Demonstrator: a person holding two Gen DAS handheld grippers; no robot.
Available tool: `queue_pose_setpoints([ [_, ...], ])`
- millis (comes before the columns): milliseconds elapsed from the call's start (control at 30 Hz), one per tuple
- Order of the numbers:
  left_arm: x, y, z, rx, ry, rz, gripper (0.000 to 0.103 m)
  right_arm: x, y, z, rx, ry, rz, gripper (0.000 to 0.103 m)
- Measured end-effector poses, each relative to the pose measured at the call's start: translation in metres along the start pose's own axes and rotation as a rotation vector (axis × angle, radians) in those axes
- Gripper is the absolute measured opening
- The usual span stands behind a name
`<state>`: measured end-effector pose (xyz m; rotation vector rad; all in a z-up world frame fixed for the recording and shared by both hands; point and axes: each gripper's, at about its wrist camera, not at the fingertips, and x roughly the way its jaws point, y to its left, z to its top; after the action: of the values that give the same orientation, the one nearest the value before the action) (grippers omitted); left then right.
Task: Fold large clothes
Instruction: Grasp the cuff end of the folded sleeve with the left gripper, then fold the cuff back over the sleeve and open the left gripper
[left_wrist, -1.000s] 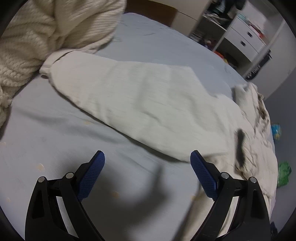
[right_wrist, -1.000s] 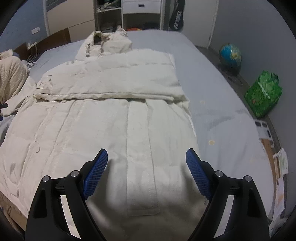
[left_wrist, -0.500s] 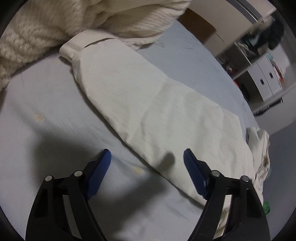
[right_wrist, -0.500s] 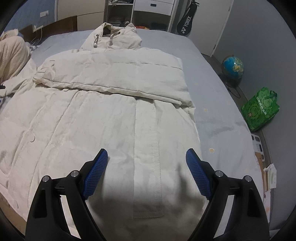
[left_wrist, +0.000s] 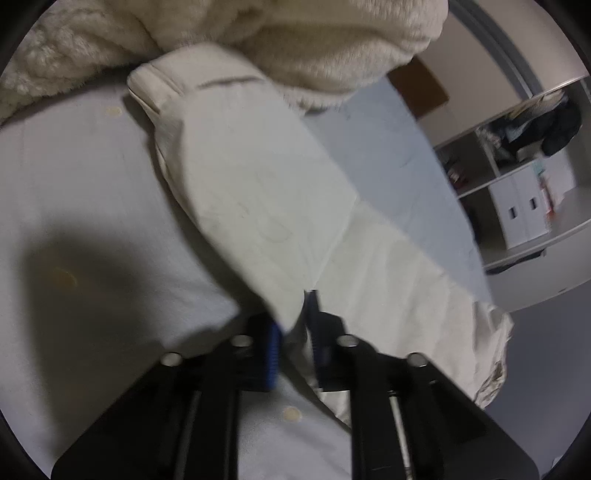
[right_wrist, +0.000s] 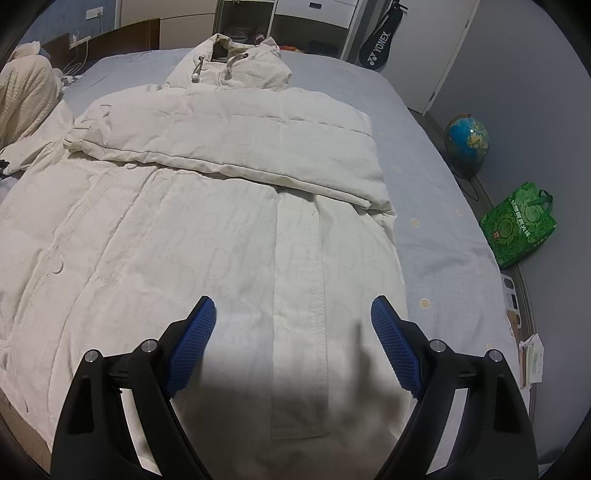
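Observation:
A large cream hooded puffer coat (right_wrist: 207, 221) lies flat on the grey-blue bed (right_wrist: 436, 236), hood at the far end, one sleeve folded across the chest. In the left wrist view its other sleeve (left_wrist: 266, 192) stretches out over the sheet, cuff at the far end. My left gripper (left_wrist: 293, 325) is shut on the near edge of this sleeve. My right gripper (right_wrist: 293, 332) is open and empty, hovering over the coat's lower front by the button placket.
A cream knitted blanket (left_wrist: 303, 40) is piled at the sleeve's cuff end and shows at the left of the right wrist view (right_wrist: 22, 92). Beyond the bed stand white shelves and drawers (left_wrist: 524, 192). A globe (right_wrist: 467, 136) and a green bag (right_wrist: 519, 225) sit on the floor.
My left gripper has moved in to the sleeve and closed on its edge; it was open before. My right gripper has risen slightly over the coat, still open.

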<state>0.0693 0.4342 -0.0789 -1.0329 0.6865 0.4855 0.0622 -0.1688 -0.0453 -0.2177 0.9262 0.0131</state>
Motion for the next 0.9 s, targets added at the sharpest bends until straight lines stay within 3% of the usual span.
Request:
queue_pose_setpoints([
  [167, -0.025, -0.022, -0.002, 0.073, -0.065, -0.031, 0.004, -0.001, 0.0, 0.0, 0.003, -0.006, 0.004, 0.082],
  [400, -0.072, -0.084, -0.008, 0.203, -0.144, -0.122, 0.004, -0.008, -0.006, -0.001, 0.037, -0.038, 0.023, 0.082],
  [600, -0.106, -0.154, -0.048, 0.376, -0.188, -0.193, 0.003, -0.013, -0.013, -0.002, 0.071, -0.061, 0.045, 0.082],
  [900, -0.113, -0.229, -0.126, 0.545, -0.16, -0.261, 0.003, -0.022, -0.031, -0.006, 0.149, -0.099, 0.087, 0.082],
])
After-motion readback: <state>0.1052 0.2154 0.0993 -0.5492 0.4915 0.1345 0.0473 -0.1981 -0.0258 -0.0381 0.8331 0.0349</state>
